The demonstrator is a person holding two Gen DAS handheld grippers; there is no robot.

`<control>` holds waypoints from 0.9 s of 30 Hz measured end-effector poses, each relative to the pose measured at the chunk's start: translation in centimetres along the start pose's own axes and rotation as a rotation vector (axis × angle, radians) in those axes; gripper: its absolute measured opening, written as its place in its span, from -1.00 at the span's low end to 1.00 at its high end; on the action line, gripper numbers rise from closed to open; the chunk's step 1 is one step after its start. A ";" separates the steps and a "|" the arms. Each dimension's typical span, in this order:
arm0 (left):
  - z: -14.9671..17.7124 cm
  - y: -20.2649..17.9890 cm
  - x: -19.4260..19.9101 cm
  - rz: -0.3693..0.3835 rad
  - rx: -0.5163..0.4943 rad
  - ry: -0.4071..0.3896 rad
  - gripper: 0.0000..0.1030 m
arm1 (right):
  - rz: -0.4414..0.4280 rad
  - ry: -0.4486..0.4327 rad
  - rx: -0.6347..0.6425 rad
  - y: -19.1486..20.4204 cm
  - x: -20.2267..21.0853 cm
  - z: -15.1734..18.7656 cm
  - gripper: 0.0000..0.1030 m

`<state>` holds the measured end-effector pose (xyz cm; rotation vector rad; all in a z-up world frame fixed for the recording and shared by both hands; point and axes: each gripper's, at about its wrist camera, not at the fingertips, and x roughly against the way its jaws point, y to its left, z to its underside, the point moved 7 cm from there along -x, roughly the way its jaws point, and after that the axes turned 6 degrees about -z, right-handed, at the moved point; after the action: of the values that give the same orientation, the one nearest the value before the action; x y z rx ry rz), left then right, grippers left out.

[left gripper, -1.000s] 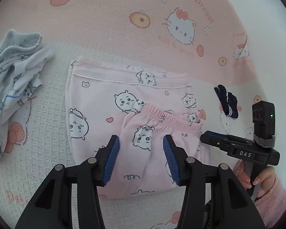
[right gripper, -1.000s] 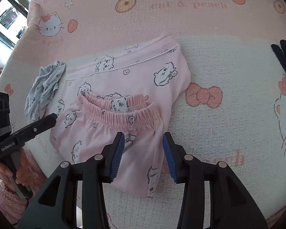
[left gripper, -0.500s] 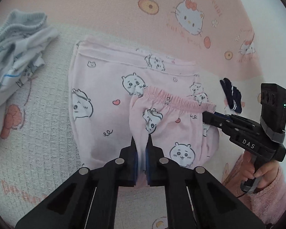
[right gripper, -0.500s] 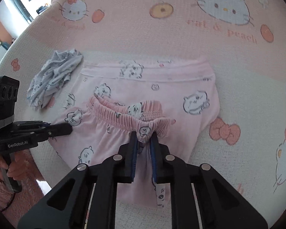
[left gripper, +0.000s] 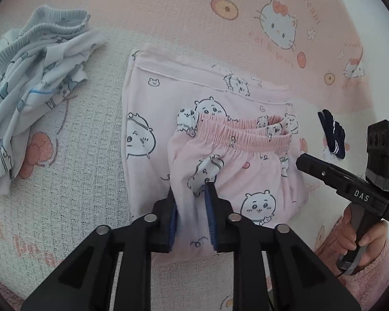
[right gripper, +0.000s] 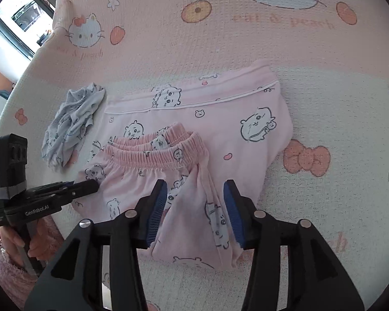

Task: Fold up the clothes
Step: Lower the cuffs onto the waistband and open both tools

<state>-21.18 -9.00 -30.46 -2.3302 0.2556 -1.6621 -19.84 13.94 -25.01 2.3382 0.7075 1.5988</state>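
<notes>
Small pink pants (left gripper: pixel 246 176) with an elastic waistband lie on a folded pink pyjama top (left gripper: pixel 168 90) printed with cartoon animals. My left gripper (left gripper: pixel 191 190) is partly open at the pants' near left edge, with a raised fold of the fabric between its blue pads. In the right wrist view the pants (right gripper: pixel 132 181) and the top (right gripper: pixel 220 108) show again. My right gripper (right gripper: pixel 195 184) is wide open over the pants' right leg, and the fabric lies loose between its fingers. Each gripper shows from the side in the other view, the right one (left gripper: pixel 300 162) and the left one (right gripper: pixel 90 185).
A crumpled white and blue garment (left gripper: pixel 33 72) lies left of the pink pile, and shows again (right gripper: pixel 70 119). A dark glove-like item (left gripper: pixel 333 134) lies to the right. All rest on a pink and cream cartoon-cat blanket (left gripper: pixel 77 181). A window (right gripper: pixel 20 18) is at far left.
Both grippers were shut on the pants half a second ago. Now the right one has opened wide and the left one has partly opened. The pants lie slightly bunched.
</notes>
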 end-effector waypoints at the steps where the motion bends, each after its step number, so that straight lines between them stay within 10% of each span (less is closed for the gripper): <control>1: -0.2 0.1 -0.2 0.001 0.001 0.001 -0.25 | 0.003 0.009 0.006 -0.2 -0.1 0.0 -0.07; 6: -0.9 -0.1 -0.4 -0.012 -0.033 -0.023 -0.26 | -0.001 0.101 0.078 0.6 -3.0 0.2 -0.08; 8: -1.1 -0.7 -0.1 -0.046 -0.079 -0.048 -0.56 | -0.016 0.115 0.120 1.6 -3.7 0.6 -0.26; 11: -1.2 -2.3 0.7 -0.101 -0.157 -0.092 -0.81 | 0.021 0.085 0.180 2.5 -3.5 0.6 -0.78; 21: -7.6 -4.0 4.4 -0.118 -0.228 -0.275 -0.83 | -0.004 -0.149 0.207 4.1 1.3 -6.6 -0.82; 27: -9.8 -1.0 -3.8 0.016 -0.118 -0.052 -0.76 | 0.033 -0.050 0.029 -1.4 -4.9 -7.8 -0.63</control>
<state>-31.68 -8.08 -30.51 -2.4461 0.3705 -1.6180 -28.80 11.98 -26.67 2.4133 0.6893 1.5468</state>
